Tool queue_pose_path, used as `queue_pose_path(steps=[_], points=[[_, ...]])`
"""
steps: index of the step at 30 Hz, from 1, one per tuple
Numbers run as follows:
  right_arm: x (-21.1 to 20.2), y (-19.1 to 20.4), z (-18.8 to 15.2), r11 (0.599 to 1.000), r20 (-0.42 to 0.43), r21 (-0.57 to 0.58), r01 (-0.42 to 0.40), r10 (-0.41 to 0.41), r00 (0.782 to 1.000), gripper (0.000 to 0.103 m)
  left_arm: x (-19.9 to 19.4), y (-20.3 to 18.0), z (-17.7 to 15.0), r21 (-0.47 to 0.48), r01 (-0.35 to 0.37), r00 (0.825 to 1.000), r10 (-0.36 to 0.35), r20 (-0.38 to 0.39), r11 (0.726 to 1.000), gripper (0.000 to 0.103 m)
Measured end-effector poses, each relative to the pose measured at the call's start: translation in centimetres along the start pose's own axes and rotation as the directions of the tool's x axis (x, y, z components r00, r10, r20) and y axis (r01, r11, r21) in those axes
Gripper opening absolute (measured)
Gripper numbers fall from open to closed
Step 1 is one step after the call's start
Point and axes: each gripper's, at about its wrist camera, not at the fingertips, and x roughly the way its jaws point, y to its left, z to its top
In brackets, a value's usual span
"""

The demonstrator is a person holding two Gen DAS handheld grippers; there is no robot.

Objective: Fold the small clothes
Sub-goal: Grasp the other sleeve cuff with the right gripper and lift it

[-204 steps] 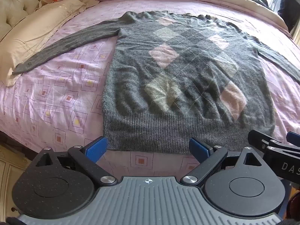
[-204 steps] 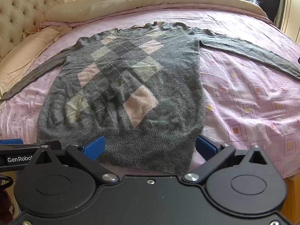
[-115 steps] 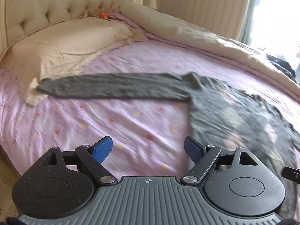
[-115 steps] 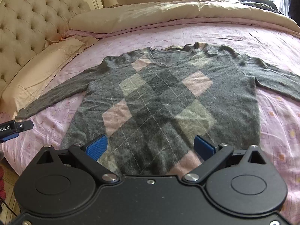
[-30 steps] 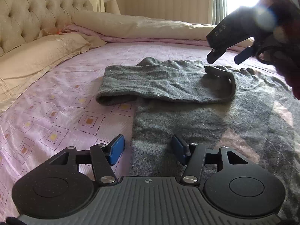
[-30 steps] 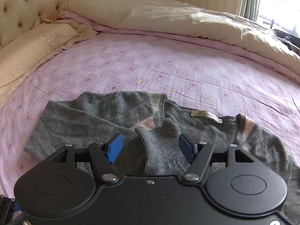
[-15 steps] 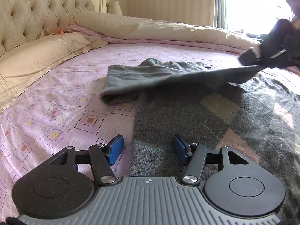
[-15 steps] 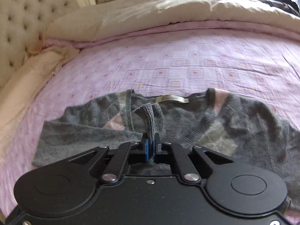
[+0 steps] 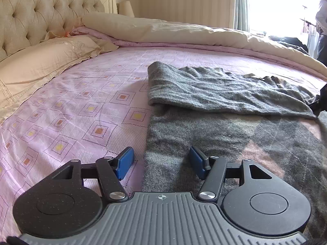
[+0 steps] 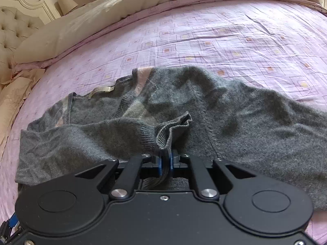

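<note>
Left wrist view: the left claw hangs released just above the bed, its blue pads apart and pressing on nothing. The side edge of the grey argyle sweater runs forward between the two pads, so the left pad sits over the pink patterned sheet and the right pad over knit. Ahead of the claw, a grey sleeve lies folded across the sweater's chest, its fold at the sweater's left edge and its far end drawn toward the right border, where a dark piece of the right claw meets it. Beyond and to the left of the claw are a beige pillow and a tufted headboard; a cream duvet is bunched along the far side.

Right wrist view: the right claw is clenched on the ribbed cuff of that sleeve, knit pinched between its blue pads and the cuff's end fanning out just past them. The sleeve trails off left of the claw over the sweater body; the neckline with its label lies ahead and left, the rest of the sweater spreads right.
</note>
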Motion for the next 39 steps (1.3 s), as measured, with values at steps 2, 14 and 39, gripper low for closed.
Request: queue_pose_path(steps=[2, 14, 39], points=[[-0.7, -0.6, 0.1, 0.999, 0.033, 0.019, 0.034, -0.034, 0.999, 0.019, 0.0, 0.1, 0.0, 0.000, 0.000, 1.000, 0.000, 0.000, 1.000, 0.059], [0.6, -0.6, 1.4, 0.998, 0.068, -0.048, 0.045, -0.042, 0.997, 0.049, 0.0, 0.1, 0.0, 0.000, 0.001, 1.000, -0.001, 0.000, 1.000, 0.060], [-0.2, -3.0, 0.7, 1.000, 0.140, -0.008, 0.003, -0.002, 0.990, 0.023, 0.1, 0.2, 0.1, -0.005, -0.016, 1.000, 0.016, -0.002, 1.000, 0.067]])
